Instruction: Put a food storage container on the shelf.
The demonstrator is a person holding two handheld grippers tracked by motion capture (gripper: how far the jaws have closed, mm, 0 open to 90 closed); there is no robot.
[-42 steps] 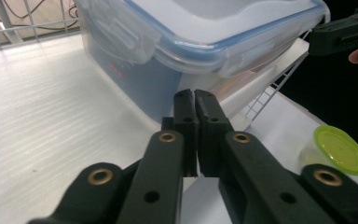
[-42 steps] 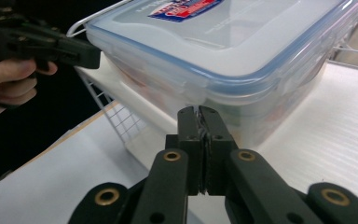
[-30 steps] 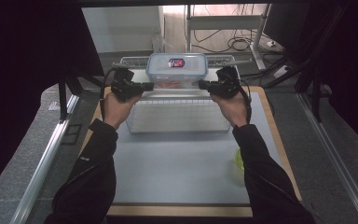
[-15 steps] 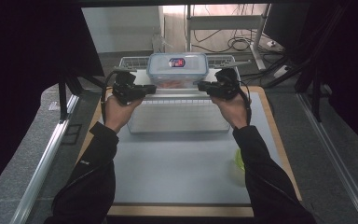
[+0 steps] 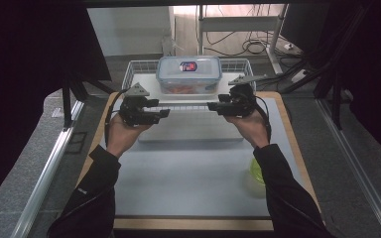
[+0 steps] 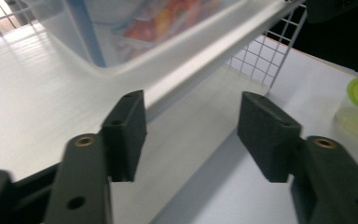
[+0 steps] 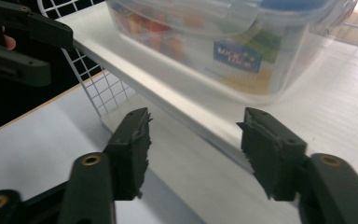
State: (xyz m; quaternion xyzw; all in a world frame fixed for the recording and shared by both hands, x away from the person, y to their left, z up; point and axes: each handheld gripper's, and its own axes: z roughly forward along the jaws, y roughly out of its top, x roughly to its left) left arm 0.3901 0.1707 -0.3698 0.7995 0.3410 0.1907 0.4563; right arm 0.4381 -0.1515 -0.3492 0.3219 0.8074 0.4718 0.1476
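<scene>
Clear plastic food box with a blue-edged lid sits in the white wire basket at the far side of the bench. Left gripper and right gripper hang just in front of the basket. Both sets of fingers have just been opening and stand apart, nothing between them. A green-lidded tub sits near the right sleeve.

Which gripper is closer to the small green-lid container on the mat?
Right. The right gripper is up-left of the green-lid container, on its side; the left gripper is across the mat, much farther.
</scene>
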